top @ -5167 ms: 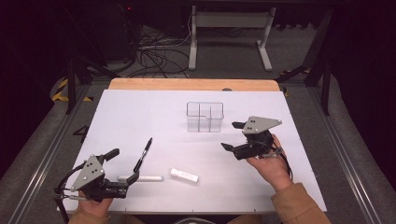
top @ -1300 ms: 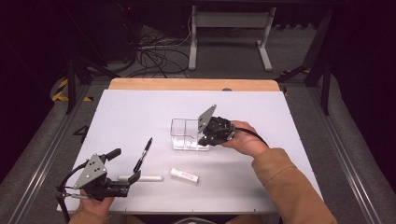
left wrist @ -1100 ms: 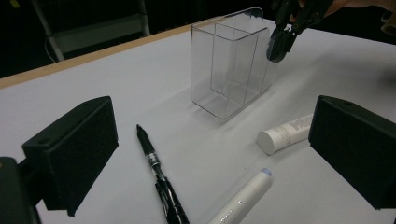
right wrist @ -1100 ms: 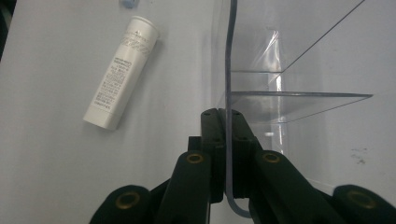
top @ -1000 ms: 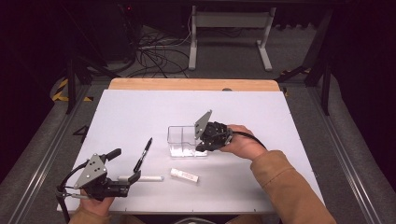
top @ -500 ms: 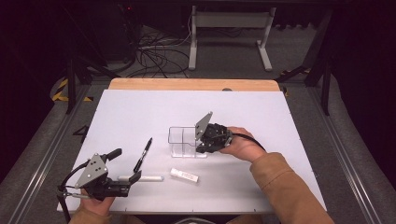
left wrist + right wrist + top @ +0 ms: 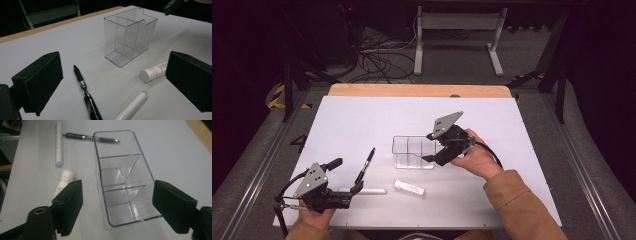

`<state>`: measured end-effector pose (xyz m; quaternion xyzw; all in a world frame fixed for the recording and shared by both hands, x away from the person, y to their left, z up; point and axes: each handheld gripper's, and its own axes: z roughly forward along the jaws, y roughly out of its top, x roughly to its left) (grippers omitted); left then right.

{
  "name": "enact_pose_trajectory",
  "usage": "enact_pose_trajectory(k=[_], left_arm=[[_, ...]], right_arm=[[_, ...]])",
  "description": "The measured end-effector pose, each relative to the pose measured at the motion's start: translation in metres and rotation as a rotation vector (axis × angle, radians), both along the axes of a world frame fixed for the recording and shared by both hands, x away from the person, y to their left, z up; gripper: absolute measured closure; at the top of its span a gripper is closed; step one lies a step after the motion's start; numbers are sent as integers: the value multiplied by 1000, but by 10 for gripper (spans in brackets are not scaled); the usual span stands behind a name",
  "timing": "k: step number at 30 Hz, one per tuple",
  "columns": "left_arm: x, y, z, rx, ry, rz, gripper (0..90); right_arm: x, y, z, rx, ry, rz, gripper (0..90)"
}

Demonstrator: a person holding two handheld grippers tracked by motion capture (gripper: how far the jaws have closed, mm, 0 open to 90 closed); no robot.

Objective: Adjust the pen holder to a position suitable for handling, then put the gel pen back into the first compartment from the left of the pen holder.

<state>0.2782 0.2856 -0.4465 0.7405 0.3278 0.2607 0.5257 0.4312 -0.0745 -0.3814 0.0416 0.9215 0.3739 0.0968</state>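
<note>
Clear plastic three-compartment box (image 7: 125,180), rounded corners.

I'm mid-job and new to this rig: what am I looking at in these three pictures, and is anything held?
No robot arm here: a person holds a two-jaw tool in each hand. The high view looks down on the white table. The left gripper rests near the front edge; the right gripper is at the clear three-compartment organizer. The other two pictures come from cameras riding on each gripper, looking along its black jaws. On the table lie a black pen, a white marker and a small white tube. Both grippers stand open and hold nothing; the right one's jaws straddle the organizer's end.
</note>
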Motion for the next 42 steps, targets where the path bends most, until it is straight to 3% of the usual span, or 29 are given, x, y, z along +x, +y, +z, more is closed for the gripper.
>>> enact_pose_trajectory(k=[4, 10, 19, 22, 25, 26, 29, 32, 35, 36, 39, 42], left_arm=[[3, -1, 1, -5, 4, -1, 19], [8, -2, 1, 9, 9, -6, 19], [9, -2, 4, 12, 14, -24, 0], [8, -3, 6, -2, 4, -32, 0], [9, -2, 8, 12, -9, -30, 0], [9, -2, 10, -8, 25, -47, 1], [8, -1, 12, -33, 24, -52, 2], [9, 0, 16, -43, 17, -44, 1], [11, 1, 17, -42, 37, -30, 1], [14, 1, 18, -19, 39, -6, 2], [16, 0, 22, -25, 70, 13, 43], [20, -1, 25, -4, 69, -4, 45]], right_arm=[[-4, -8, 6, 66, -25, -44, 188], [-11, -20, 10, 127, -71, -88, 84], [-21, -33, 15, 179, -95, -122, 2], [-23, -39, 15, 212, -93, -132, 0], [-26, -45, 15, 236, -94, -143, 0], [-27, -47, 15, 241, -96, -149, 0], [-32, -53, 14, 250, -108, -165, 0], [-41, -63, 10, 287, -114, -200, 0], [-50, -75, 3, 332, -113, -234, 0], [-53, -79, -1, 348, -115, -244, 0], [-61, -92, -10, 378, -120, -273, 0], [-66, -106, -18, 402, -114, -300, 0]])
